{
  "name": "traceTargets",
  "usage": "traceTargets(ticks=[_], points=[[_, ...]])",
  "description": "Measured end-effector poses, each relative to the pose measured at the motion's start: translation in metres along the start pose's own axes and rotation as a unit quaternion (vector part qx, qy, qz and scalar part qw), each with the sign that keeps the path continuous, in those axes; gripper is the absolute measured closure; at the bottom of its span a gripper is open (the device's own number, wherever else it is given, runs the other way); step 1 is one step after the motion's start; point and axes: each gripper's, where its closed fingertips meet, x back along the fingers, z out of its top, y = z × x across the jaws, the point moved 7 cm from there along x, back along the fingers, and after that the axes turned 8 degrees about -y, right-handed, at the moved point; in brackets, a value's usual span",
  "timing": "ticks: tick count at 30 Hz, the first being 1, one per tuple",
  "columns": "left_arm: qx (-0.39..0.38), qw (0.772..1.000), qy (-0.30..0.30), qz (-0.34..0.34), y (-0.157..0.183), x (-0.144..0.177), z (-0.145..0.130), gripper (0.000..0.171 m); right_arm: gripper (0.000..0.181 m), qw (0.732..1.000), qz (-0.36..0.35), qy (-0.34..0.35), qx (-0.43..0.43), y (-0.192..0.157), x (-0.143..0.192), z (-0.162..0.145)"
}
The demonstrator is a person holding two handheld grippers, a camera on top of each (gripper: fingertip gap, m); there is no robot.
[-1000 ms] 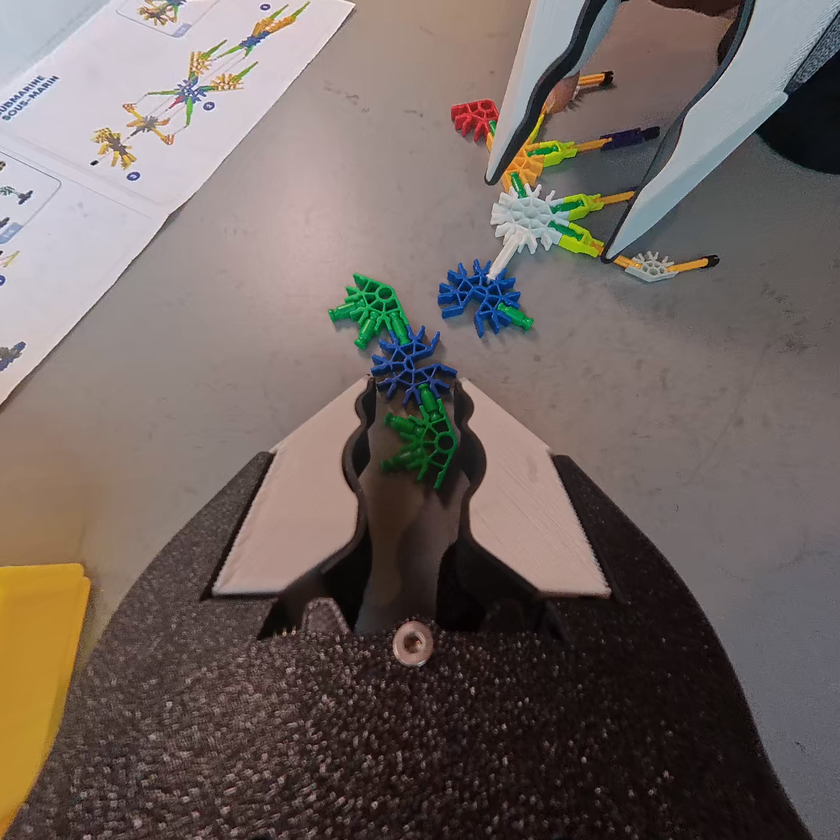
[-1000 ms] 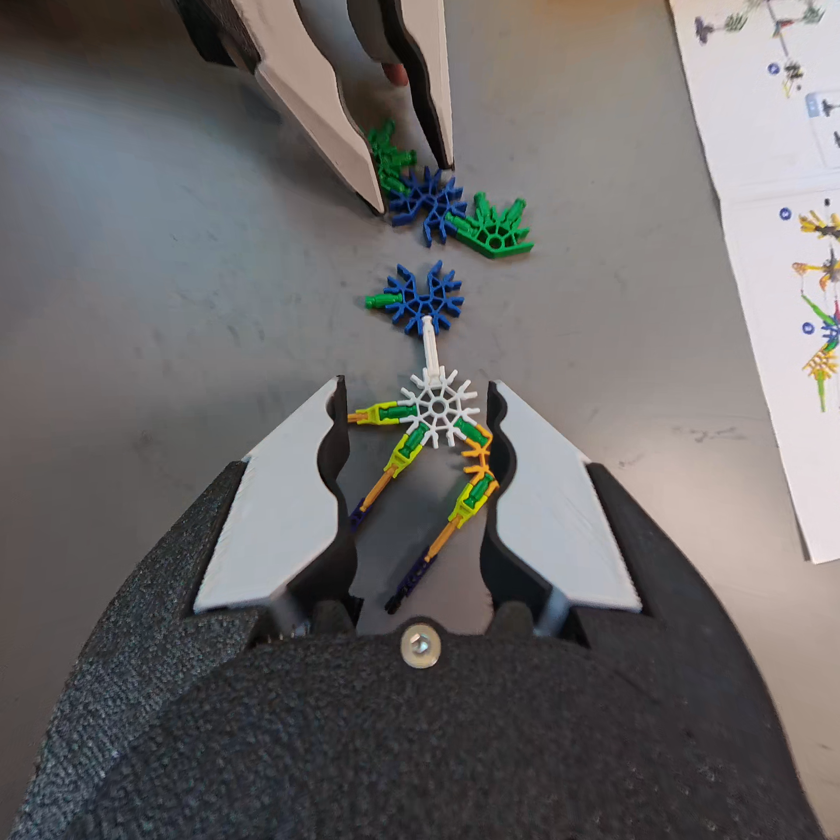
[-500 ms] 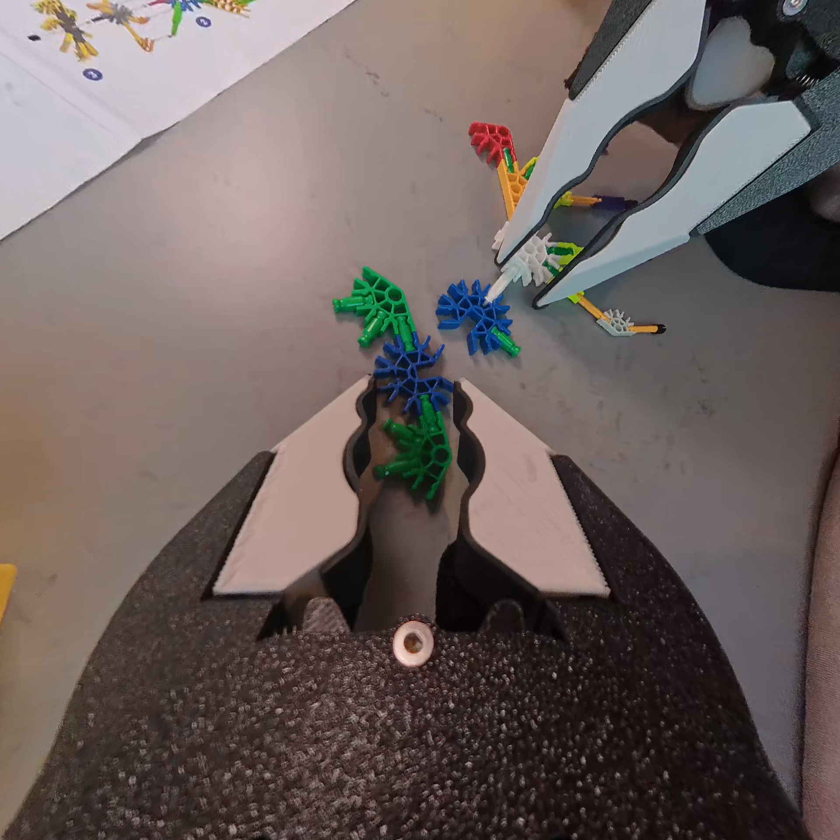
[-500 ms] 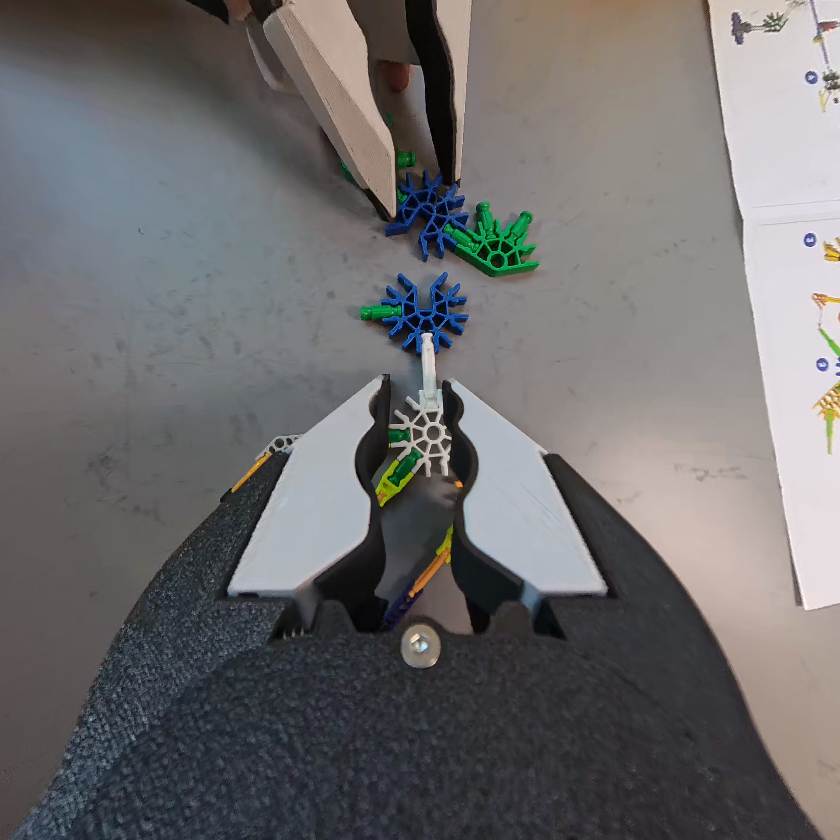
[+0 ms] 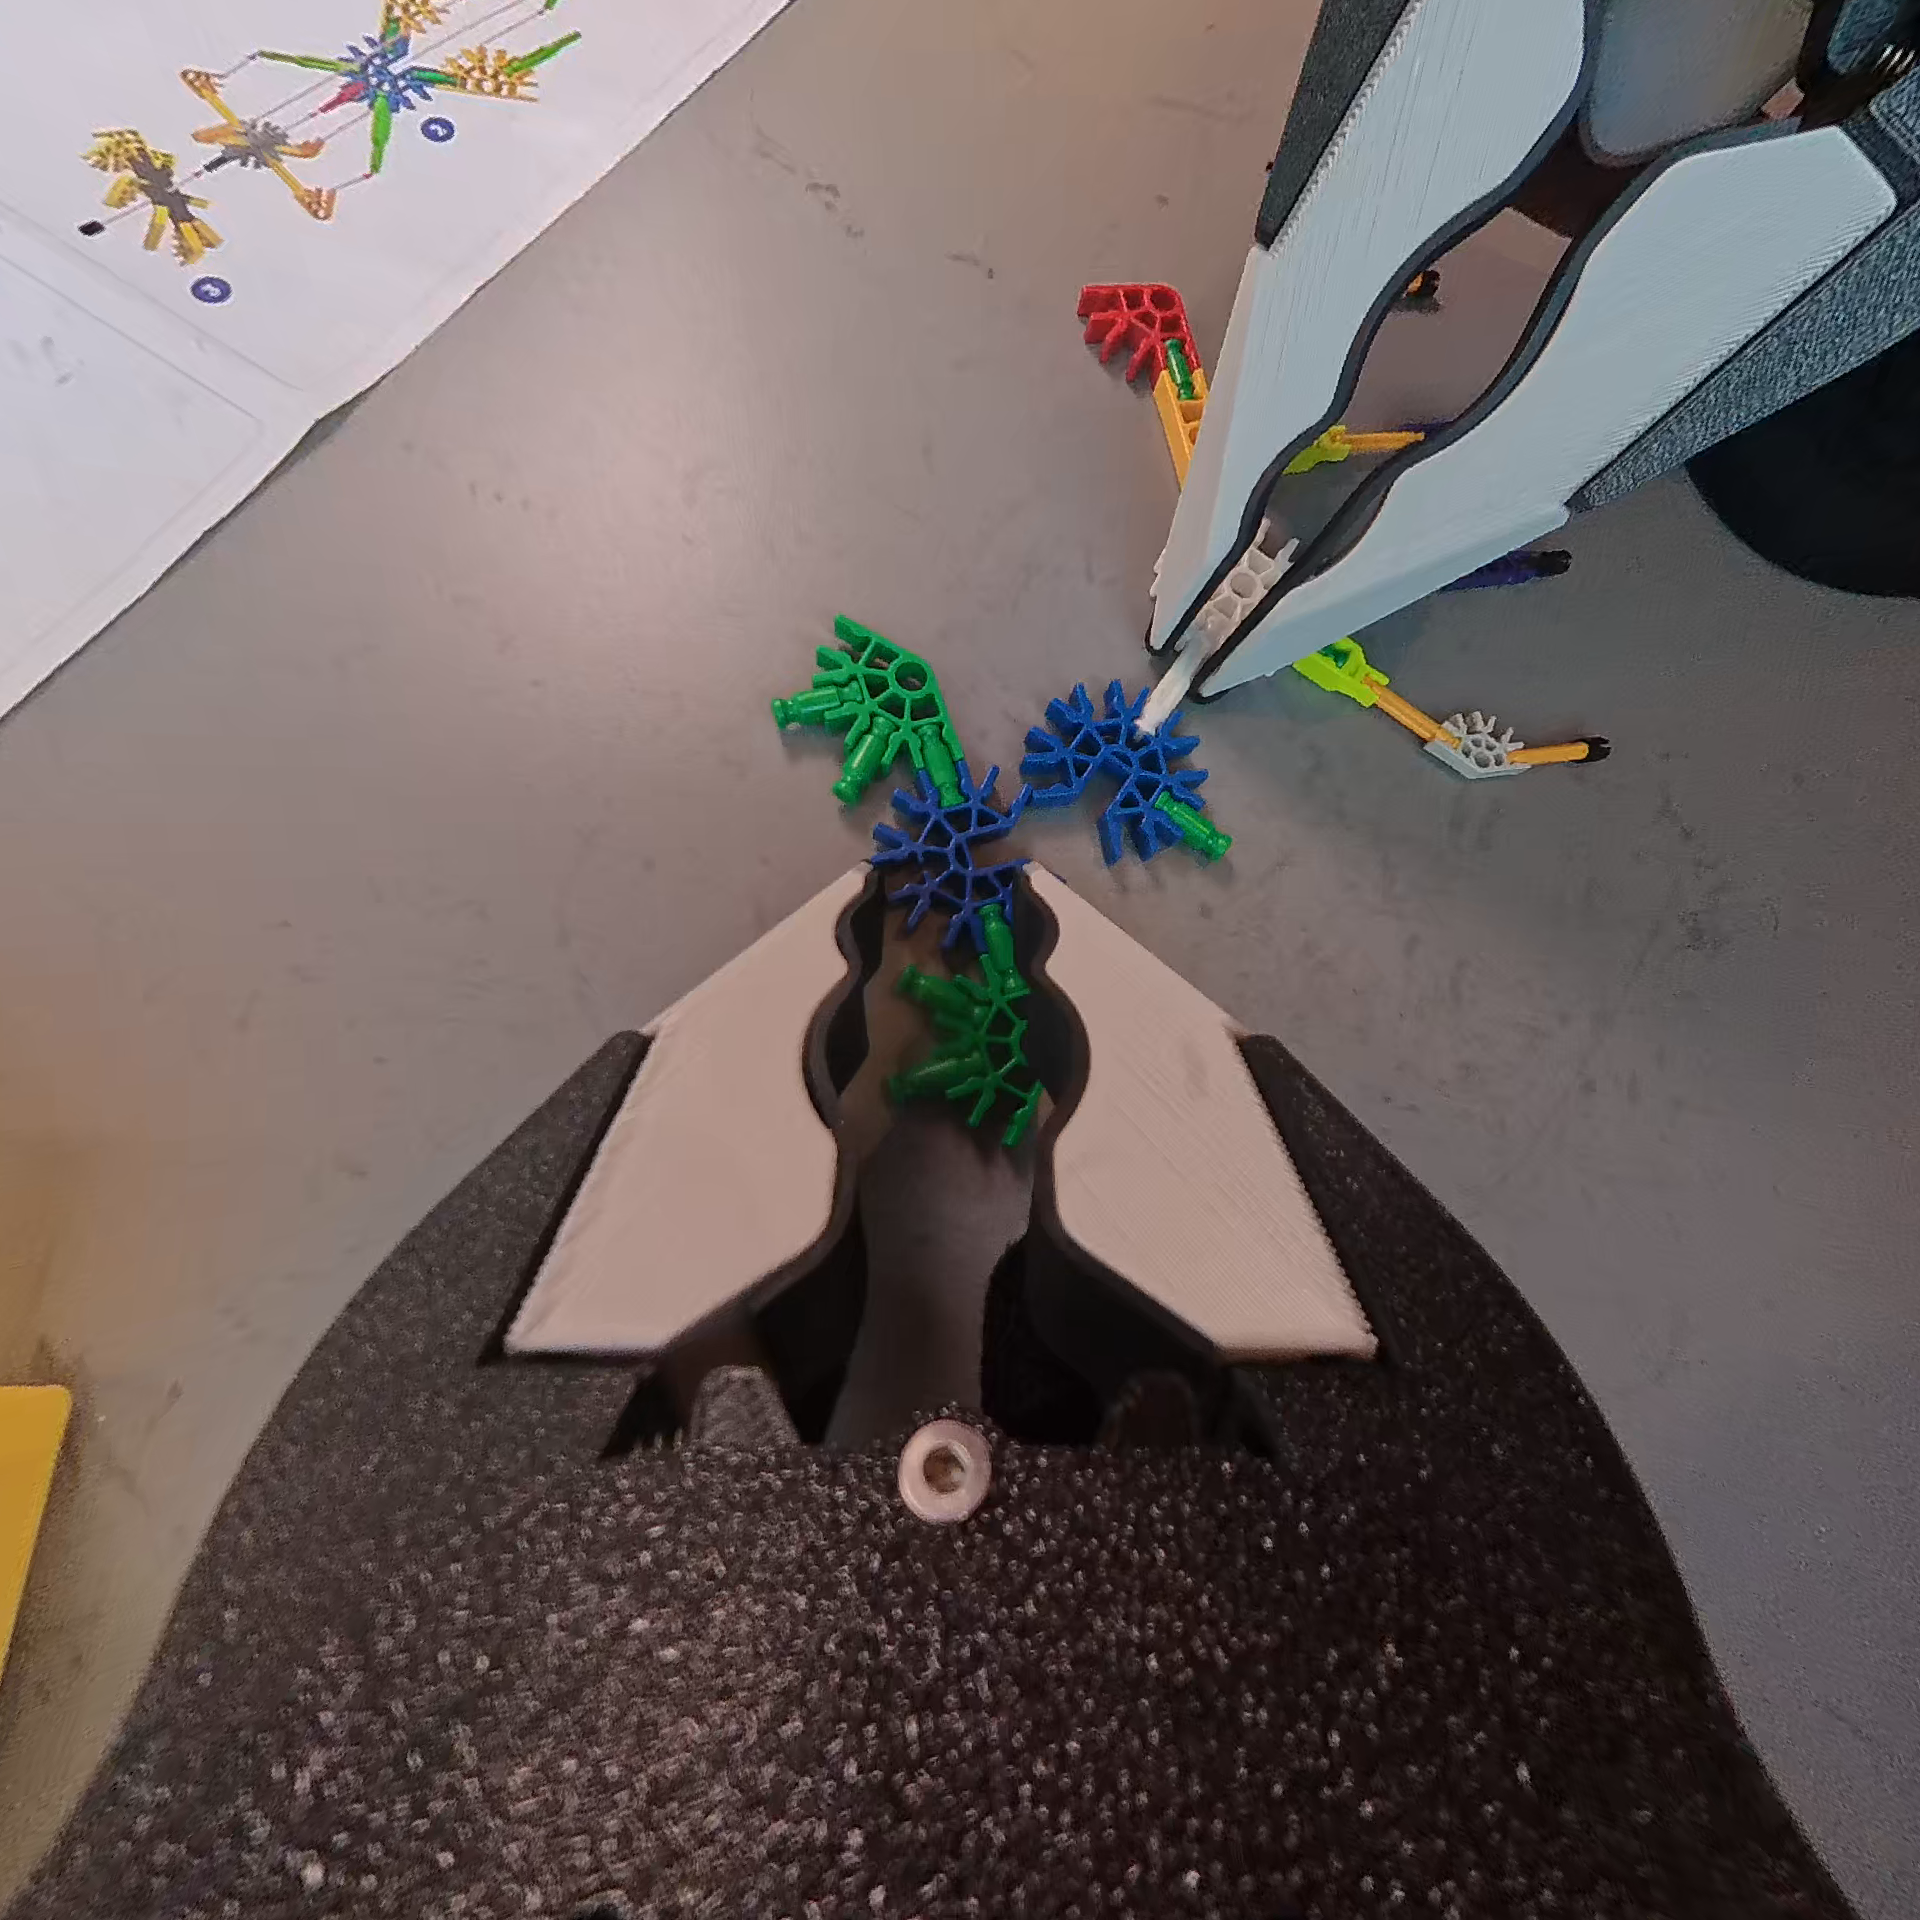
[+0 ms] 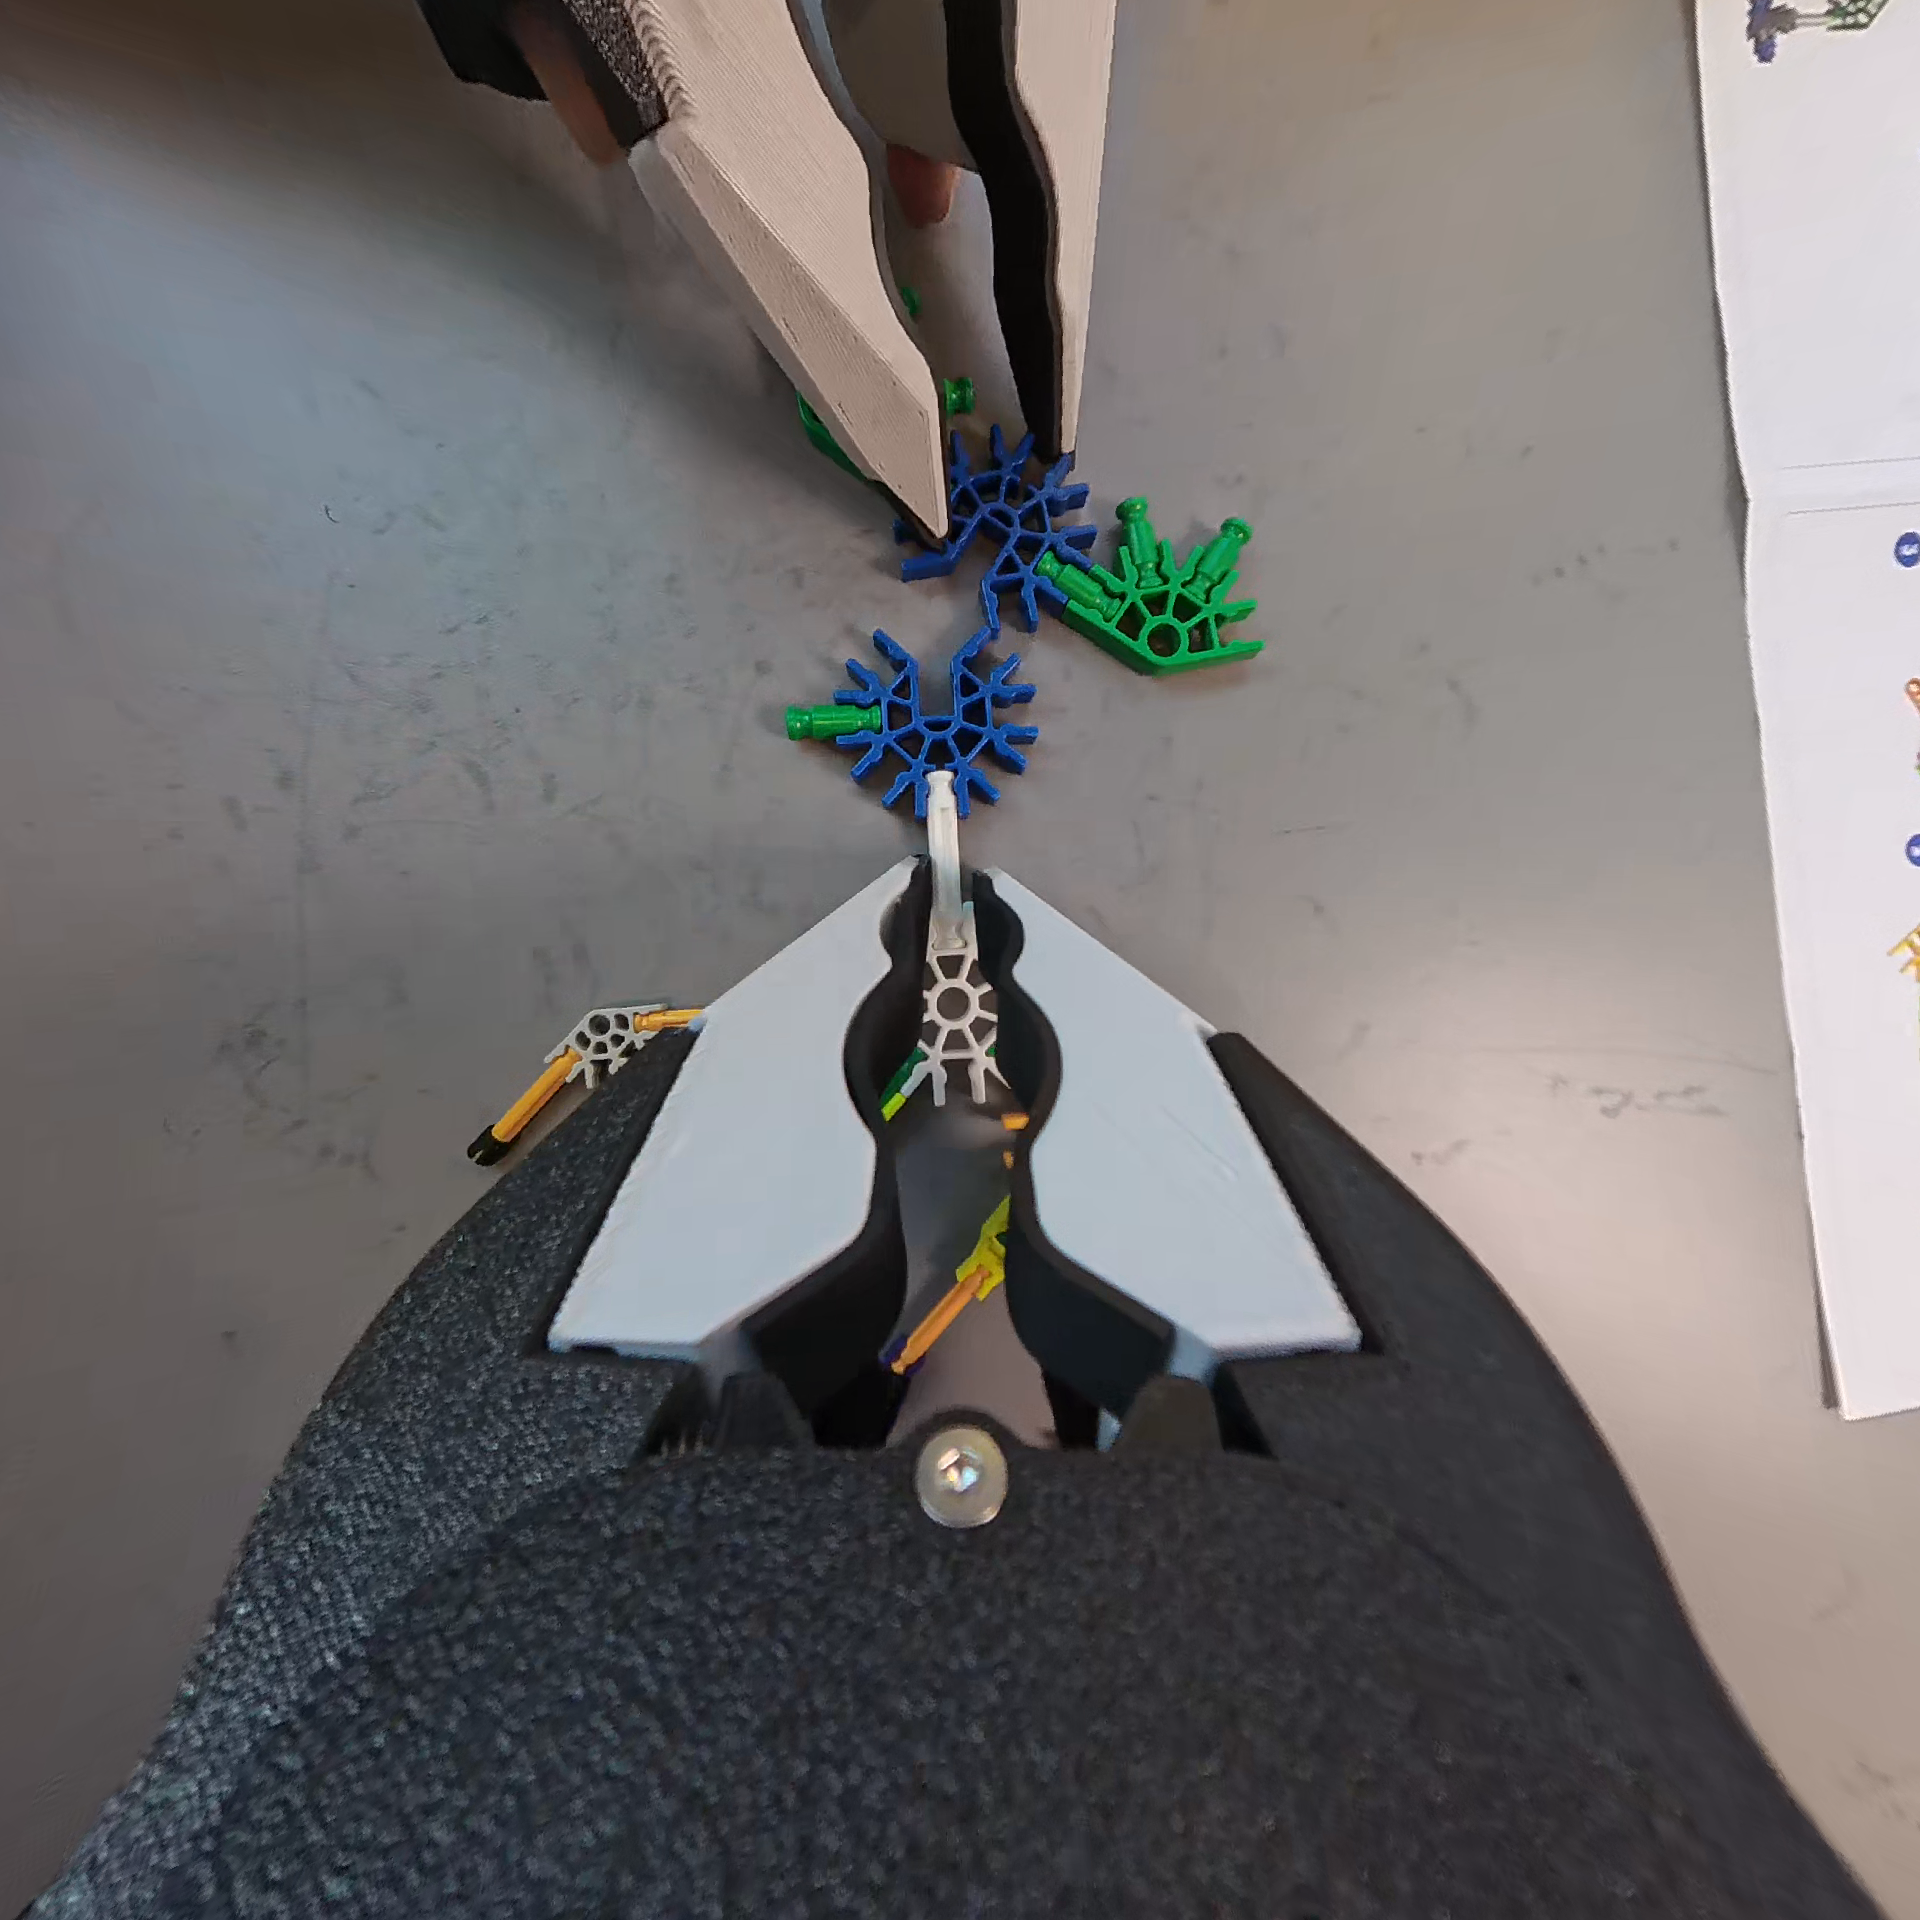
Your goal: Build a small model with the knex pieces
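Right hand-held gripper (image 6: pixel 948 883) clamped on white snowflake connector (image 6: pixel 951 1013), its rod plugged into loose blue connector (image 6: pixel 940 722) mid-bench. Left hand-held gripper (image 5: pixel 951 883) pinching second blue connector (image 5: pixel 951 847) with green fans. Likely risk: blue pieces colliding, rod popping free.

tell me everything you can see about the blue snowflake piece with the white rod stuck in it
The blue snowflake connector is a flat, plastic-looking, openwork hub ringed with slotted prongs, one gap in the ring. It lies flat on the grey table. A short green rod is plugged into one slot and a white rod into another; that white rod runs back to the white connector on which the right gripper is shut. A prong tip meets, or nearly meets, the second blue connector, the one at the left gripper.
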Motion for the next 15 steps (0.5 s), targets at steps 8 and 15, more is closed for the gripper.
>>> traceTargets(ticks=[8, 15], points=[[0.016, 1.0, 0.012, 0.003, -0.007, 0.004, -0.005, 0.148, 0.175, 0.998, 0.004, 0.051, -0.039, 0.008, 0.01, -0.007], [0.014, 1.0, 0.018, 0.01, -0.007, 0.005, -0.007, 0.148, 0.175, 0.996, 0.003, 0.067, -0.052, 0.011, 0.013, -0.009]])
